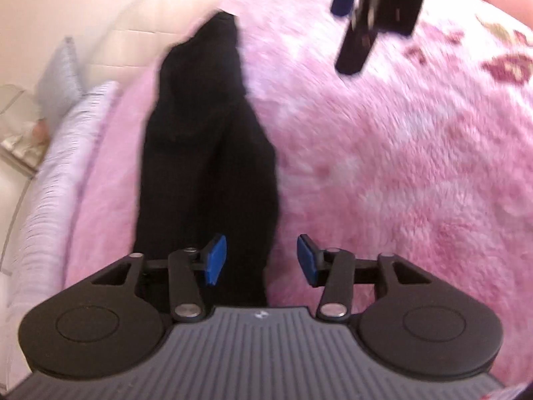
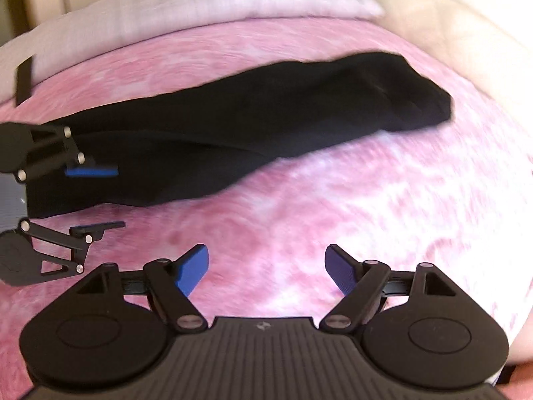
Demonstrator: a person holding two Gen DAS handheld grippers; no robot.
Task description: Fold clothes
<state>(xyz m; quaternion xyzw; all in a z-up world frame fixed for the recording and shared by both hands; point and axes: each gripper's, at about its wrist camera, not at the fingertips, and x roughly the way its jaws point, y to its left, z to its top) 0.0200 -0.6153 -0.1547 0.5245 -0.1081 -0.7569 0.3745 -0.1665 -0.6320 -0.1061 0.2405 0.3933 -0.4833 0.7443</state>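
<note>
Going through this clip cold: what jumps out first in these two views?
The long black garment lying in a narrow strip across the fluffy pink blanket dominates both views. The left gripper sits over one end of it, blue pads apart and gripping nothing. The right gripper hangs open over bare blanket beside the garment.
</note>
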